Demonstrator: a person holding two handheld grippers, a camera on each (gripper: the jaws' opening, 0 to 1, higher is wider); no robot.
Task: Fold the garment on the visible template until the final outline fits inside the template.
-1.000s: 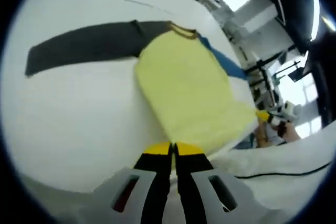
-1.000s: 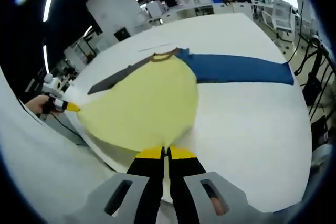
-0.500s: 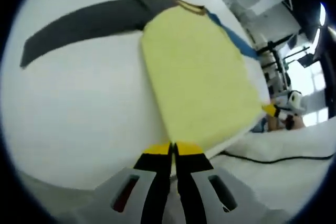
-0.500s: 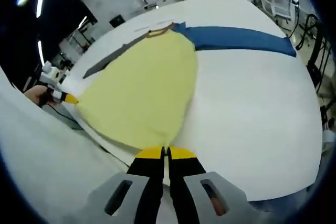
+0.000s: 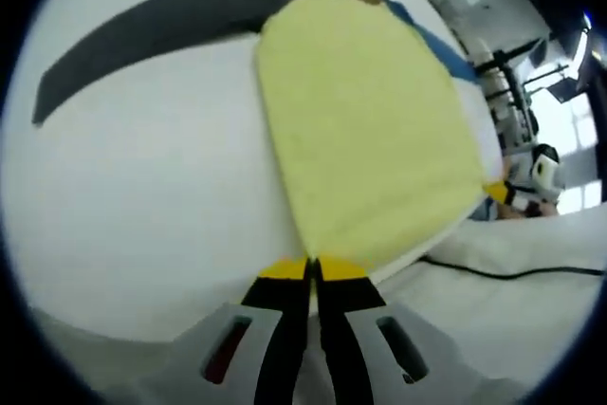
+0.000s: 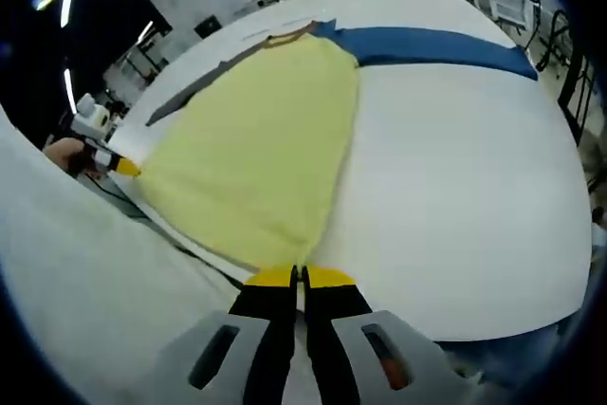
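Holding hem corners: left gripper [image 5: 312,268] and right gripper [image 6: 299,277] clamped on the garment [image 5: 365,130]; sleeves spread ahead, no fold done.

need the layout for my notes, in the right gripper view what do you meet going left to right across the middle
the other gripper at the hem corner → yellow shirt body → bare white table; the blue sleeve lies farther up.
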